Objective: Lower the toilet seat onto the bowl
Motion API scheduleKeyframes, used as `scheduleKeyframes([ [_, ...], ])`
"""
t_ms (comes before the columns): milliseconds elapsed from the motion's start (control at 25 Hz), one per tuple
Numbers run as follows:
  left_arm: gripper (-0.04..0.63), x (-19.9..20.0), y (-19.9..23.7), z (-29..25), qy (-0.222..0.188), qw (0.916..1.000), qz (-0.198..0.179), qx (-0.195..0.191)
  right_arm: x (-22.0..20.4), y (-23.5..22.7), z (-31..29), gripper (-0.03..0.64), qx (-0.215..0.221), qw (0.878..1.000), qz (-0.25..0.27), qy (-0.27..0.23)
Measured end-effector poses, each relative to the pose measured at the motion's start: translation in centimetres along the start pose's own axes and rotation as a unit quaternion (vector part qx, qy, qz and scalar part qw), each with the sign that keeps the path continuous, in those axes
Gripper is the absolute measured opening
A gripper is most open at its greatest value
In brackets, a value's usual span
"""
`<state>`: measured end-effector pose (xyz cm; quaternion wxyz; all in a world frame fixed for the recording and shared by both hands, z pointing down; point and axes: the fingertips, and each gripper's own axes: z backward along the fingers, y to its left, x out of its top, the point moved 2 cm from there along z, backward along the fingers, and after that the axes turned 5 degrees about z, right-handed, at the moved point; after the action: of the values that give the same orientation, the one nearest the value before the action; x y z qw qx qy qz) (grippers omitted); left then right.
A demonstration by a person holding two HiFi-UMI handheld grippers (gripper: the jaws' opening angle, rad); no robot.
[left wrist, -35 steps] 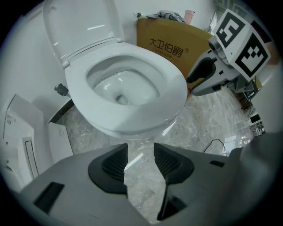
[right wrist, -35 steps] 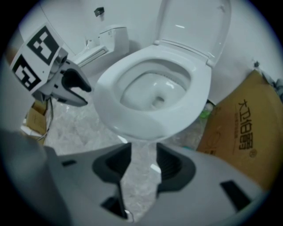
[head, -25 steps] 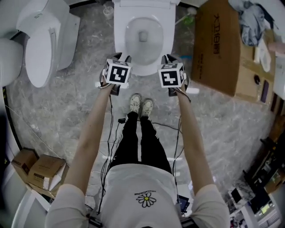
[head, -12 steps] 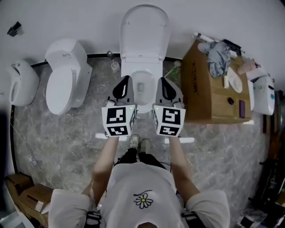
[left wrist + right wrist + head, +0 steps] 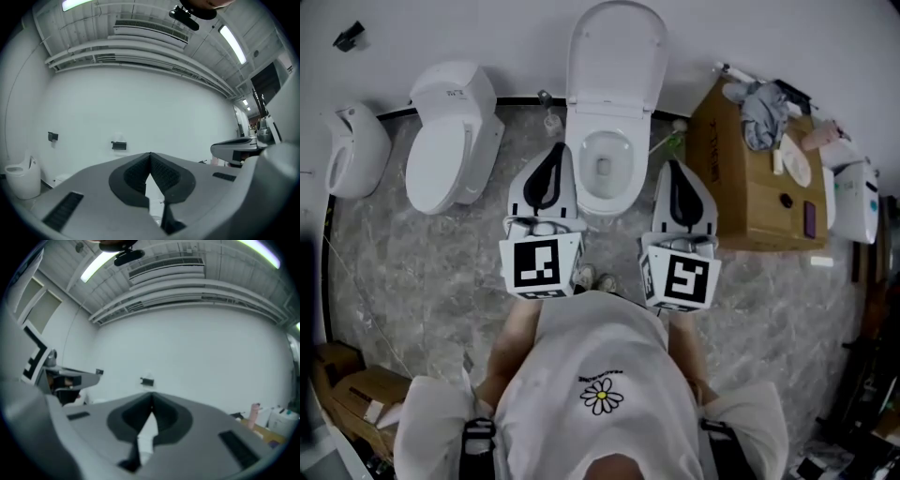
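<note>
A plain white wall [image 5: 487, 37] closes the far side and meets a grey marbled floor [image 5: 412, 272]. Against the wall stand a spare toilet [image 5: 450, 141] with its lid down and, left of it, a white urinal [image 5: 352, 155]. A large cardboard box [image 5: 741, 197] stands at the right with a grey cloth [image 5: 764, 112] heaped on top. Smaller cardboard boxes [image 5: 356, 394] lie at lower left. Overhead, fluorescent tubes [image 5: 232, 42] glow beside a ceiling air-conditioning unit [image 5: 150, 29]. A small black fitting [image 5: 119, 145] is fixed to the wall.

We see the open toilet [image 5: 609, 112] at top centre, a closed toilet [image 5: 450, 141] left of it, a urinal [image 5: 354, 152] farther left, and a cardboard box [image 5: 750, 211] at right.
</note>
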<state>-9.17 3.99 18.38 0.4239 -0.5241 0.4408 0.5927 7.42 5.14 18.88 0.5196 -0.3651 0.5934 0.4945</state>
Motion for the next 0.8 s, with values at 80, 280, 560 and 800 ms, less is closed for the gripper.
scheduleKeyframes([
  [80,0.023,0.0,0.7,0.0,-0.003,1.0,-0.004,0.006,-0.2,-0.1,0.1,0.029,-0.01,1.0,0.002,0.001],
  [280,0.023,0.5,1.5,-0.1,-0.01,0.9998,-0.007,0.013,-0.4,0.5,0.2,0.029,-0.005,1.0,-0.007,0.01],
  [560,0.023,0.4,1.1,0.1,-0.008,0.9998,-0.008,0.016,-1.0,0.9,0.5,0.029,0.005,1.0,-0.013,0.017],
  [800,0.023,0.1,1.1,0.4,-0.003,0.9998,-0.001,0.018,-1.1,0.7,0.6,0.029,0.001,1.0,-0.014,0.017],
])
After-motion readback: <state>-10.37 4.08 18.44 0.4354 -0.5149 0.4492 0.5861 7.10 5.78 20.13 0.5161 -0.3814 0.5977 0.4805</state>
